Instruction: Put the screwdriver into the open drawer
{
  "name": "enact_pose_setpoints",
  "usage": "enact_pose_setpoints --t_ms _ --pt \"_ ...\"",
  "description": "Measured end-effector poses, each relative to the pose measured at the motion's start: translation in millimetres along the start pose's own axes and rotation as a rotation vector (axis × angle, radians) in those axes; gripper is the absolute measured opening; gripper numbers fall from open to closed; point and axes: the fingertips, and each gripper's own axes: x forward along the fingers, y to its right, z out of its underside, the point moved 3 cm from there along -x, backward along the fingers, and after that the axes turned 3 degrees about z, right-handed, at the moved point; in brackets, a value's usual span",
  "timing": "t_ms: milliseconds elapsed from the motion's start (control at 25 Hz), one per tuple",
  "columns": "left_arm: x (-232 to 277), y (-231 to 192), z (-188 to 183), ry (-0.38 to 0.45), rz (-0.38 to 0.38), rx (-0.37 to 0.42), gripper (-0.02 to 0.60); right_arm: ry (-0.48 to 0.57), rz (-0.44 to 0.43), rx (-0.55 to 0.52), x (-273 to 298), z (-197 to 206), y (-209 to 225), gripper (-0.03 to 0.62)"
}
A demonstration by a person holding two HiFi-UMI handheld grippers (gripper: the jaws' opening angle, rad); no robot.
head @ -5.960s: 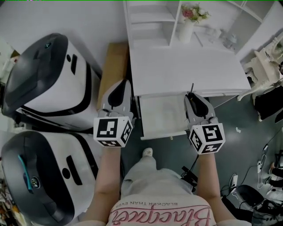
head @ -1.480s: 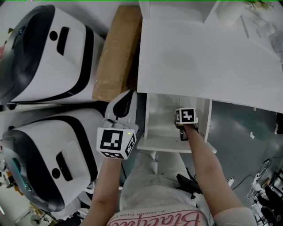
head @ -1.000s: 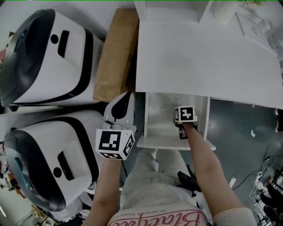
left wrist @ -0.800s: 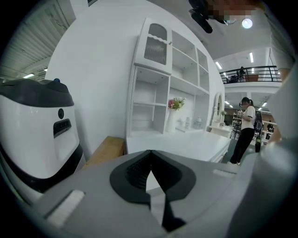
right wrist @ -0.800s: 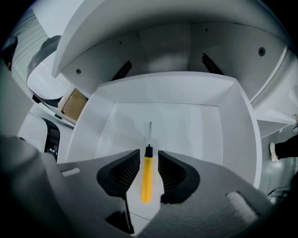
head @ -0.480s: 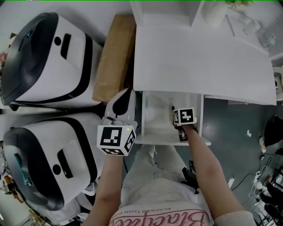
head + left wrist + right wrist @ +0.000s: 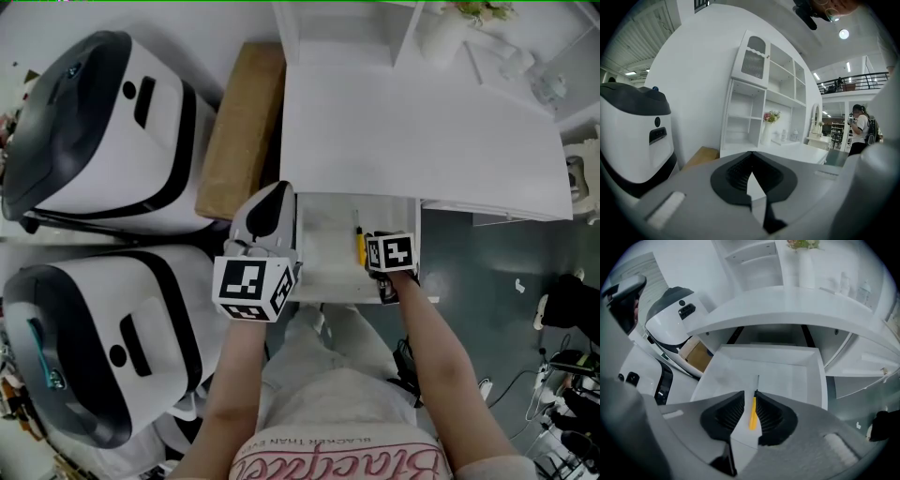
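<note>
Fingers (image 7: 771,416) of our right gripper (image 7: 750,393) stand a narrow way apart and have just been closing, yet they press on nothing: the screwdriver (image 7: 753,413) shows through the gap between them but lies below, flat on the floor of the open drawer (image 7: 783,376). From the head view we see it just to the left of that gripper, its yellow handle toward us and its thin metal shaft pointing in under the white desk top (image 7: 422,131). Our left gripper (image 7: 750,154) hangs off to the side of the drawer, above the cardboard box, with its tips together and nothing between them.

We judge the screwdriver to be light and stiff, a small tool that should not bend or break under the pads. Its round body will likely roll on the smooth drawer floor if nudged. The bare shaft looks too slim and slick for a sure grip, and we would expect it to pivot or slide out. If we had to take it up again, we would close on the middle of the yellow handle, pads across its width, where it is thickest and the weight balances best. As it lies now, inside the drawer walls and clear of the front edge, we reckon the placing is done
</note>
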Motion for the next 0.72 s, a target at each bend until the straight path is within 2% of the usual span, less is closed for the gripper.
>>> enact_pose_setpoints --t_ms 240,400,720 --pt "-2.0 1.4 -17.7 0.03 0.015 0.021 0.015 0.047 -0.01 -0.021 -26.1 -11.7 -1.2 0.052" --pt "-4.8 5.8 -28.3 0.046 0.033 0.035 0.015 0.075 0.003 -0.033 -43.6 -15.8 2.9 0.006" --pt "-9.2 8.1 -47.2 0.075 0.05 0.064 0.015 0.14 -0.045 -0.053 -82.7 -32.1 3.3 0.003"
